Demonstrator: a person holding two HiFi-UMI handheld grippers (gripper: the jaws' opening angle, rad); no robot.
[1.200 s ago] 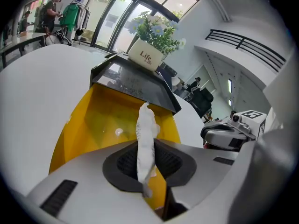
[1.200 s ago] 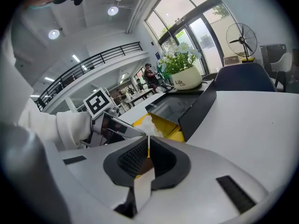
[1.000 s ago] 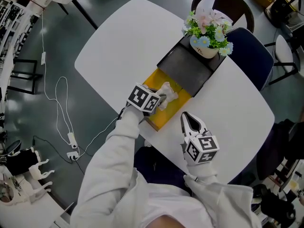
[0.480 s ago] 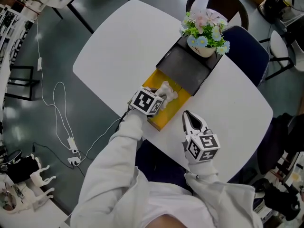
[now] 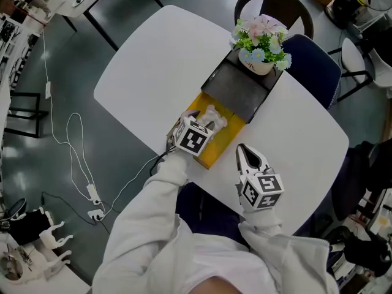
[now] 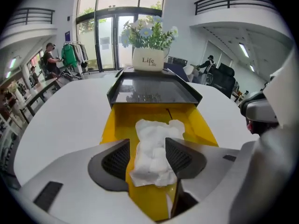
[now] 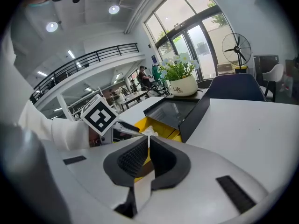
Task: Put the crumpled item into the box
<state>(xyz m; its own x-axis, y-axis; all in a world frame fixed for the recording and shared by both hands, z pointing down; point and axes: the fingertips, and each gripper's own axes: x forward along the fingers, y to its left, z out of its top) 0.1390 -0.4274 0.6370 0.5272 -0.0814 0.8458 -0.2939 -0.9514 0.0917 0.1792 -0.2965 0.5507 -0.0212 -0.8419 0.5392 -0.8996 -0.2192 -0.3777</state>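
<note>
The crumpled white item (image 5: 215, 116) lies inside the open yellow box (image 5: 225, 141), whose black lid (image 5: 237, 88) stands folded back behind it. My left gripper (image 5: 207, 124) hangs over the box's near end. Its jaws are opening, and the crumpled item (image 6: 156, 141) lies loose between the pads on the yellow floor (image 6: 106, 125). My right gripper (image 5: 247, 154) rests over the white table to the right of the box, jaws together and empty. In the right gripper view the right gripper (image 7: 148, 141) points at the box (image 7: 159, 125).
A white pot of flowers (image 5: 260, 44) stands just behind the lid. The white table (image 5: 147, 60) stretches away to the left. A dark chair (image 5: 274, 0) and a blue seat (image 5: 320, 67) stand beyond the far edge. A cable (image 5: 78, 144) lies on the floor at the left.
The left gripper's jaws have spread apart and let go of the crumpled item, which now rests in the yellow box. The right gripper has stayed put.
</note>
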